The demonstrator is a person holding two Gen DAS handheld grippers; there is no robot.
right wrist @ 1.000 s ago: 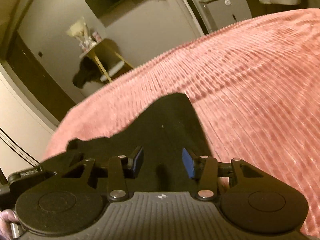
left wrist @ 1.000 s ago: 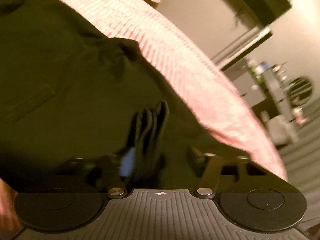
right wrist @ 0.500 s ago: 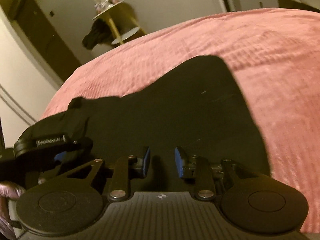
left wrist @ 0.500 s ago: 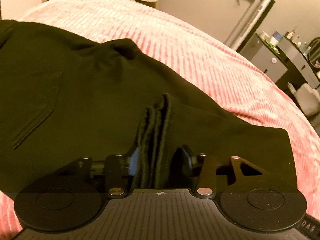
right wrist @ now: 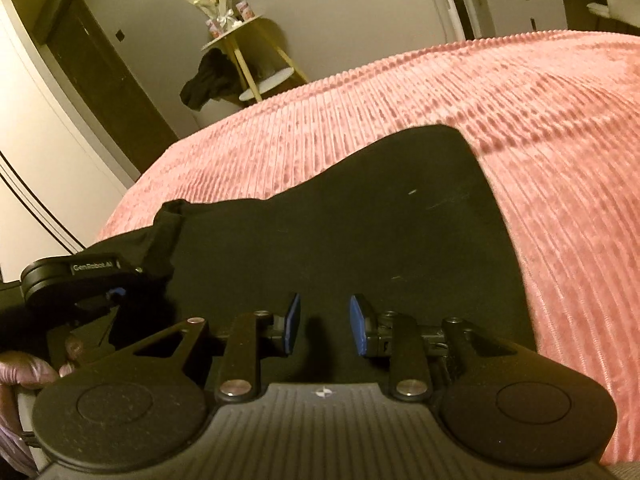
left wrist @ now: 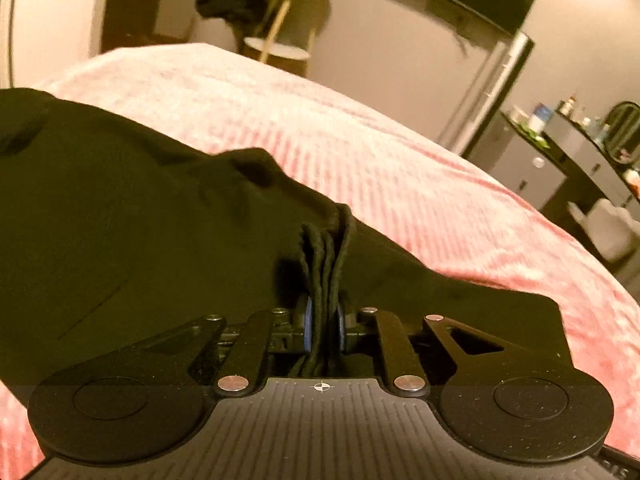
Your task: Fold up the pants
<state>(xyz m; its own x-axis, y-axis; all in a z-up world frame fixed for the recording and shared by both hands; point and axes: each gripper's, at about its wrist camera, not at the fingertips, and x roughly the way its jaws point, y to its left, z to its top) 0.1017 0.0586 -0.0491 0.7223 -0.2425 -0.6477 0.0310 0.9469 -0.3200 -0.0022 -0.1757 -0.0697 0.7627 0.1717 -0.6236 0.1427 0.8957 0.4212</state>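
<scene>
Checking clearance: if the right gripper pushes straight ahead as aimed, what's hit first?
Likely the black pants: the open right gripper points across them, empty, with the pink bedspread beyond. Height above the cloth is unclear.

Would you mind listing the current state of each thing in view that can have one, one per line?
left gripper: shut on a bunch of layered pants edges.
right gripper: open, holding nothing, above the fabric.
pants: dark, spread on the bed, one edge gathered and pinched, fold not finished.
bedspread: pink, ribbed, lying under the pants.
side table: upright, dark garment draped over it.
</scene>
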